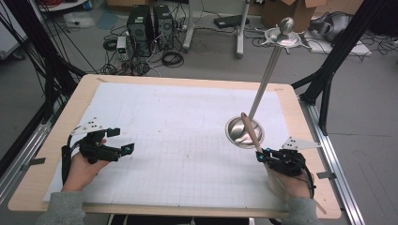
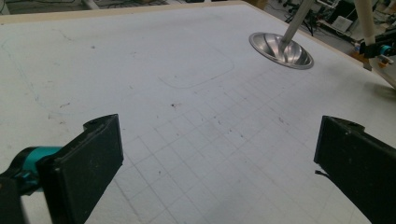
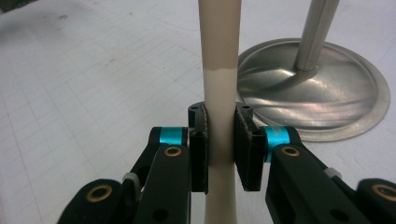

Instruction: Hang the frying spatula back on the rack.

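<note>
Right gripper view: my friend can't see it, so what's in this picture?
The right gripper pinches a pale beige stick between its two black jaws, holding it upright. Behind it, a shiny round metal base with a silver pole sits on white gridded paper.

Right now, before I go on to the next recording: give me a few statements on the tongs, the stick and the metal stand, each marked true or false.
1. The right tongs are shut on the beige stick. True.
2. The left tongs hold the stick. False: their jaws stand wide apart with nothing between them.
3. The metal stand sits on the white grid mat. True.
4. The stand's pole lies flat on the mat. False: it rises from the round base.
</note>
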Demonstrator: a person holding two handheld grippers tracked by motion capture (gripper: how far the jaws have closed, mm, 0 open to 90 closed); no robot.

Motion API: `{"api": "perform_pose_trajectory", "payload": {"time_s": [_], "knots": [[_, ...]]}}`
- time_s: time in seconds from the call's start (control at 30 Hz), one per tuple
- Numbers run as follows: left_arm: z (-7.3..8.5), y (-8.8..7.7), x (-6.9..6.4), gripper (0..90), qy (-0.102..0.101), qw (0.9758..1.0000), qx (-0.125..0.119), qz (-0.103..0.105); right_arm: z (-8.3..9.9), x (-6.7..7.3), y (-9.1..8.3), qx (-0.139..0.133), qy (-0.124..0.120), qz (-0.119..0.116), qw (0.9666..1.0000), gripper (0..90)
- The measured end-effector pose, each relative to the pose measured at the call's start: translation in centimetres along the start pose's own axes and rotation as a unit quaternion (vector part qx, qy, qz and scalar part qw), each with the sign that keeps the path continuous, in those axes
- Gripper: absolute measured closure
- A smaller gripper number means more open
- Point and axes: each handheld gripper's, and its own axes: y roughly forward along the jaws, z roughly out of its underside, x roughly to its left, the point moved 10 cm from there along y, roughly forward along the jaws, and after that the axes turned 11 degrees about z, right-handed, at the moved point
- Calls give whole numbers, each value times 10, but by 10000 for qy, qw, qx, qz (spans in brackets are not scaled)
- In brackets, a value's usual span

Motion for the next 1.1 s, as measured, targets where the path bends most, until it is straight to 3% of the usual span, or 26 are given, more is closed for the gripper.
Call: {"api": "perform_pose_trajectory", "payload": {"time_s": [0.37,0.77,0.87,1.1], "knots": [[2,4,-3,18,30,10000,46,40,-2,-10,-17,81,-38,-115,9999,780],[-1,2,-5,18,111,9999,-42,58,-31,-16,-40,-169,-196,-206,9995,780],[-5,-1,-6,18,208,9997,-132,14,-36,-18,-44,-195,-192,-208,9994,780],[-7,-4,-5,18,188,9996,-212,5,-48,-24,-55,-369,-119,-259,9989,780]]}}
